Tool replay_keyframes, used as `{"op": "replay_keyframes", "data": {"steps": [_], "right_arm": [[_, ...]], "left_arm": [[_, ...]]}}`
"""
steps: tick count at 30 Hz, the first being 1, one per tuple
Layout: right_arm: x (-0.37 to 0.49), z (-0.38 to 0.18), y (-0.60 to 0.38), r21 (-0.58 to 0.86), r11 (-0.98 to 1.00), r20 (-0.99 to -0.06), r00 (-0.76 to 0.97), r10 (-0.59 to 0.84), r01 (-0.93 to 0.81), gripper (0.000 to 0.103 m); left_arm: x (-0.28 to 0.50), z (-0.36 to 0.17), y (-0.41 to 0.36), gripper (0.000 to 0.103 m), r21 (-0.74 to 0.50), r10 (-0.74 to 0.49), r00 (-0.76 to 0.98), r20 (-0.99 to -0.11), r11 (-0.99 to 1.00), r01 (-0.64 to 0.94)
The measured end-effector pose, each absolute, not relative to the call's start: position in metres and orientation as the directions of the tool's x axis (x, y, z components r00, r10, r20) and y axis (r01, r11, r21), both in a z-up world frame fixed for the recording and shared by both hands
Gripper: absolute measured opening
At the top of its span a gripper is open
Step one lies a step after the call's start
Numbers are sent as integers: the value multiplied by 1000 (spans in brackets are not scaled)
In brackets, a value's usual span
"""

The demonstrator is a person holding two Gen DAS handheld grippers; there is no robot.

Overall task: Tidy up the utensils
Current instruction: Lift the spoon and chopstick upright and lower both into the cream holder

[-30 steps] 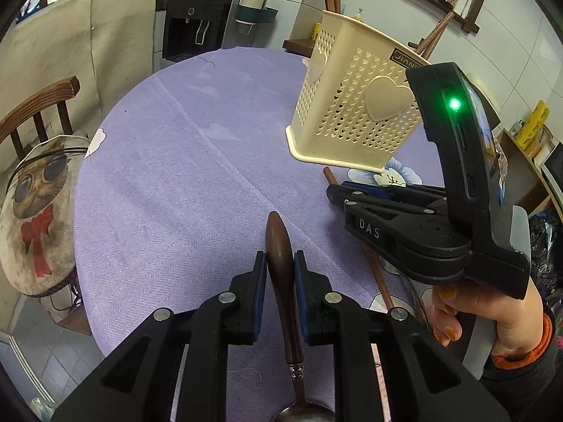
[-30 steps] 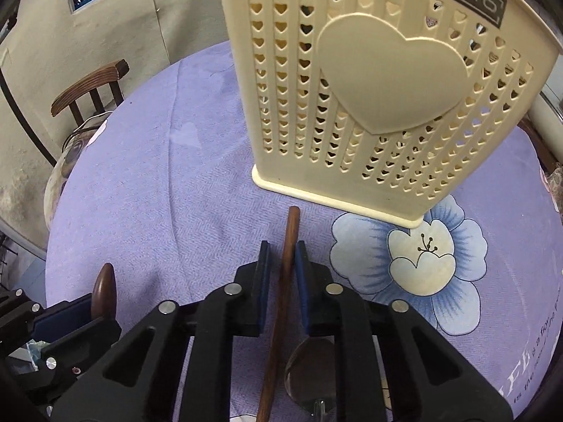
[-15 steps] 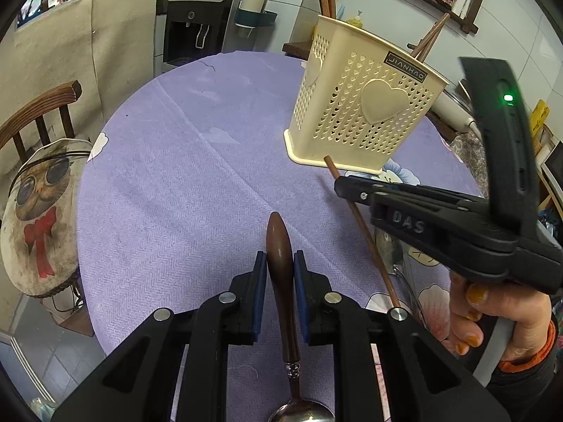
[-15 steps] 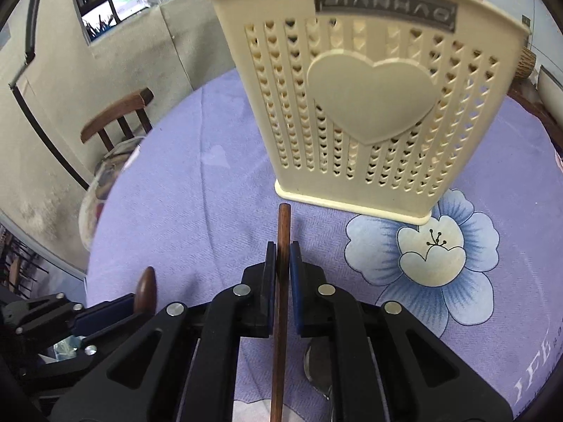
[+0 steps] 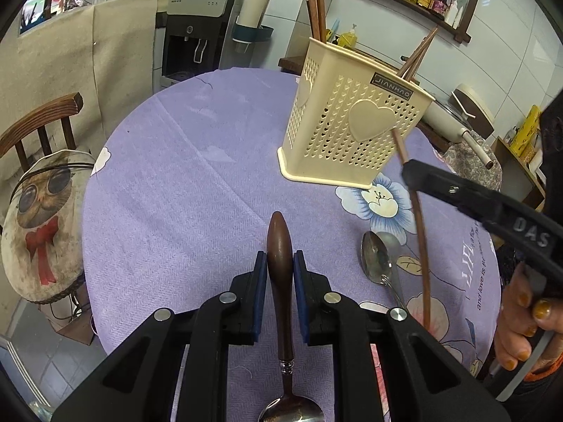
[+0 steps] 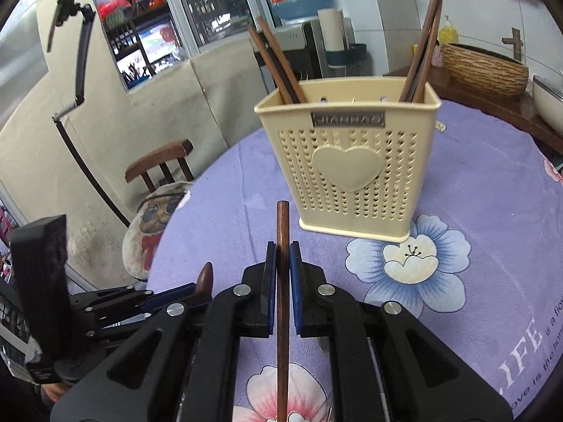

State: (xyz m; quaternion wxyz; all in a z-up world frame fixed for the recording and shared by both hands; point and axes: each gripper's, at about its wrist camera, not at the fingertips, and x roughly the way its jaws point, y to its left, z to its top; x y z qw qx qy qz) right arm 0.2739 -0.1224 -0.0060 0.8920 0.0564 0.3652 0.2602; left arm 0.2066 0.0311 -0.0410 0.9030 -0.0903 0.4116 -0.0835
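My left gripper is shut on the dark wooden handle of a spoon; its metal bowl shows at the bottom edge. My right gripper is shut on a thin brown chopstick, lifted off the table and pointing toward the cream perforated utensil holder. In the left wrist view the right gripper holds that chopstick in front of the holder. Several chopsticks stand in the holder at both sides. A metal spoon lies on the cloth to the right.
The round table wears a purple flowered cloth. A wooden chair with an owl cushion stands at the left edge. A water dispenser and shelves stand behind. A person's hand grips the right tool.
The right gripper has risen from the table with the chopstick clamped in it, tilting it up toward the holder. The metal spoon on the cloth is now uncovered. The left gripper stays put.
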Motion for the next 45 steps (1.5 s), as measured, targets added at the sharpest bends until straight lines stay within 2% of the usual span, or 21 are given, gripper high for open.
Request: {"op": "replay_keyframes", "data": {"steps": [13, 35, 45], "right_arm": [[231, 47, -169, 324, 833, -499, 666, 554, -449, 8], [220, 81, -172, 265, 826, -431, 705, 563, -497, 8], [236, 123, -167, 190, 828, -408, 725, 555, -527, 8]], "left_arm": [[185, 2, 33, 15, -253, -256, 725, -640, 961, 116], [193, 52, 35, 15, -233, -275, 797, -538, 957, 173], [212, 93, 30, 15, -208, -306, 813, -495, 950, 231]]}}
